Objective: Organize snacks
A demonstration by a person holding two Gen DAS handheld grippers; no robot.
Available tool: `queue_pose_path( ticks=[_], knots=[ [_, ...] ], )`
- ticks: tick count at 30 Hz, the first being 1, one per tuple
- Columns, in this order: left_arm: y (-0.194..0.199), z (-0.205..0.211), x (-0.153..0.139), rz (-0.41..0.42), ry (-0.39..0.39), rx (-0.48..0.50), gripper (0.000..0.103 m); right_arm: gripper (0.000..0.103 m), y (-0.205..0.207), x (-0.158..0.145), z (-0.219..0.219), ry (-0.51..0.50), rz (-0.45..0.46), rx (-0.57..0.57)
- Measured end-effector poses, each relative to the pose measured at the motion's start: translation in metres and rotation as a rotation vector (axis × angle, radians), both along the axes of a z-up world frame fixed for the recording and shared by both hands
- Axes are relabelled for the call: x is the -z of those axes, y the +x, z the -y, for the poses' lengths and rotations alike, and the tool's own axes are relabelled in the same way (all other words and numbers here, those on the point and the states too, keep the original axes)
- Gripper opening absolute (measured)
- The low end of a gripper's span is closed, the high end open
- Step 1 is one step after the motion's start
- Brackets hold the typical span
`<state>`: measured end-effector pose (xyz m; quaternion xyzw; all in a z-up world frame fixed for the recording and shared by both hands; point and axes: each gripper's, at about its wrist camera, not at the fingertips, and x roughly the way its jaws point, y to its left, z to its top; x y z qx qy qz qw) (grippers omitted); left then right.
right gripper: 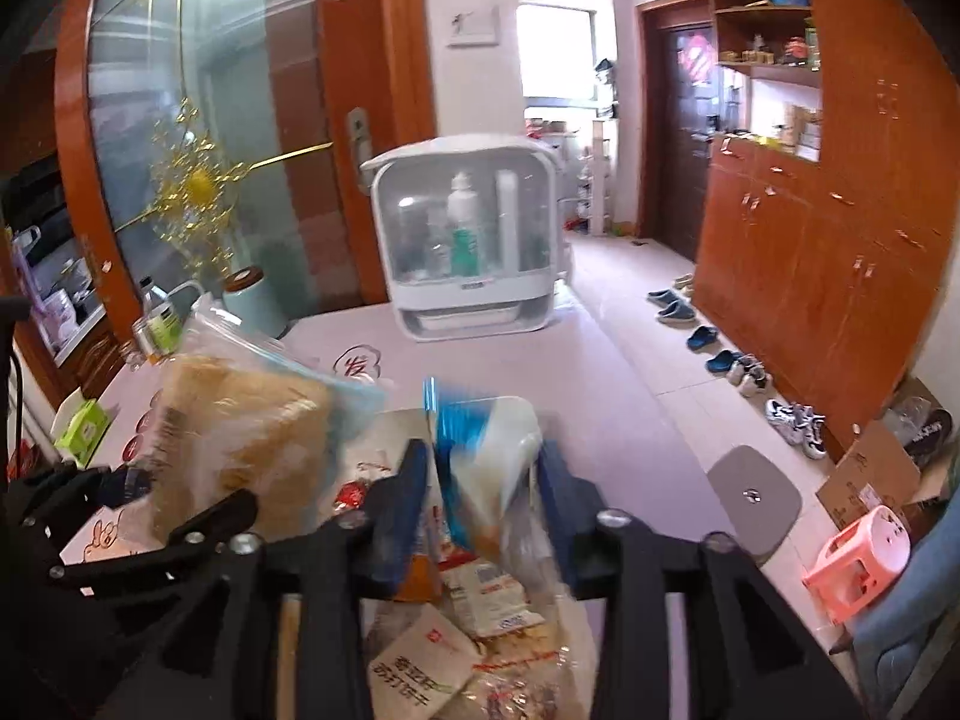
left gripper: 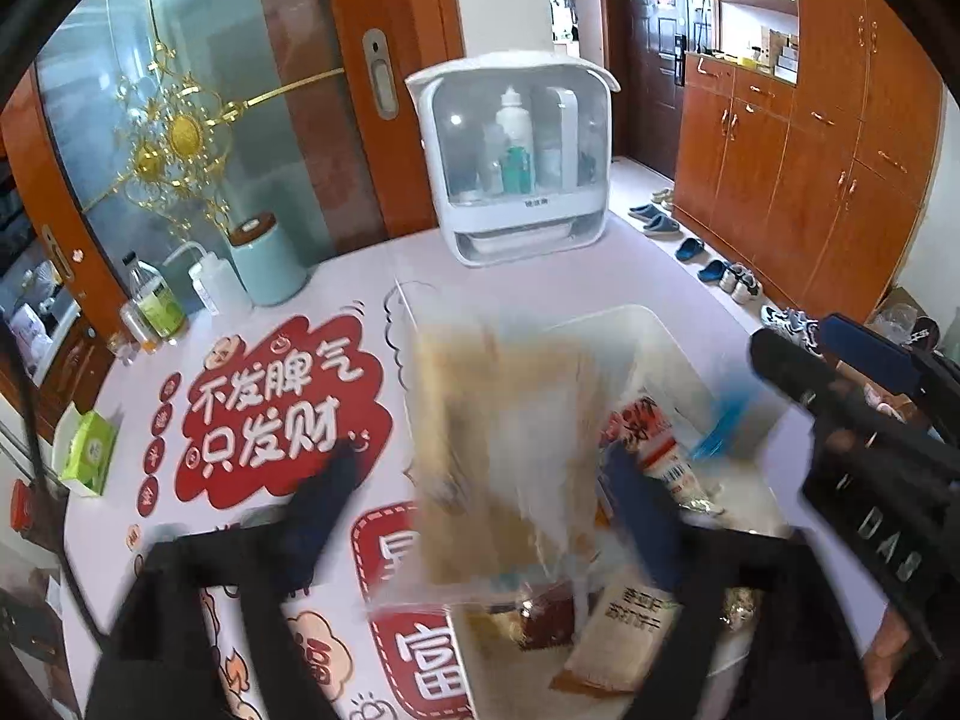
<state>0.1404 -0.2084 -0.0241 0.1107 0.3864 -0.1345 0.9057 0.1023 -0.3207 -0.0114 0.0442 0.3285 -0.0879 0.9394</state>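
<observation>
Left wrist view. My left hand-held gripper (left gripper: 480, 498) has its jaws spread wide. A clear bag of pale, bready snacks (left gripper: 498, 450) sits between them, motion-blurred and apparently loose; neither pad presses it. It hangs over the clear plastic bin (left gripper: 636, 324), which stands toward the right edge of the counter (left gripper: 372, 276). Already in the bin: a tan cracker packet (left gripper: 624, 630), a red-and-white packet (left gripper: 654, 444), and something blue behind it. The white storage cabinet (left gripper: 510, 162) stands at the counter's far edge; a mint canister (left gripper: 267, 264) and bottles line the far left side. My right hand-held gripper (left gripper: 840, 396) comes in from the right.

Right wrist view. Right hand-held gripper (right gripper: 486, 498): jaws partly apart, a blue-and-white bag (right gripper: 492, 450) standing between them. Whether the pads grip it I cannot tell; the blur hides any contact. Beneath lies the snack pile with the tan packet (right gripper: 420, 660) on top. The bready bag (right gripper: 240, 432) shows to the left, with part of my left hand-held gripper (right gripper: 90, 498) beside it.

Risks, as I judge them:
- Bready bag is large and may catch on the bin rim and tip out onto the counter.
- Both hands crowd one bin, so the jaws could knock together.
- If the blue-and-white bag is freed while upright, it may topple outward toward the right edge and onto the floor (right gripper: 690, 372).
</observation>
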Motion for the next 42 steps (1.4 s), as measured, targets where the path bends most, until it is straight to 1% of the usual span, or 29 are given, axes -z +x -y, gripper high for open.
queue_pose_path(
  ticks=[1, 3, 6, 14, 23, 32, 42],
  knots=[
    [-0.001, -0.002, -0.001, 0.018, 0.003, -0.005, 0.098, 0.058, 0.003, 0.001, -0.003, -0.002, -0.004, -0.006],
    [-0.003, -0.005, -0.001, 0.029, 0.016, -0.009, 0.098, 0.061, 0.003, 0.003, -0.006, -0.007, 0.0, -0.005],
    [-0.003, -0.011, 0.003, 0.013, 0.029, -0.023, 0.098, 0.063, 0.003, 0.005, -0.007, -0.002, -0.002, -0.009],
    [-0.013, -0.037, 0.009, -0.024, -0.008, -0.084, 0.098, 0.063, -0.001, 0.012, 0.0, 0.029, -0.038, 0.008],
    [-0.034, -0.063, 0.009, -0.033, -0.028, -0.158, 0.098, 0.063, -0.009, 0.014, 0.001, 0.043, -0.047, 0.009],
    [-0.053, -0.086, 0.019, -0.085, -0.031, -0.218, 0.098, 0.063, -0.019, 0.024, -0.021, 0.052, -0.076, -0.047],
    [-0.075, -0.112, 0.021, -0.101, -0.041, -0.256, 0.098, 0.063, -0.03, 0.033, -0.051, 0.068, -0.112, -0.095]
  ],
)
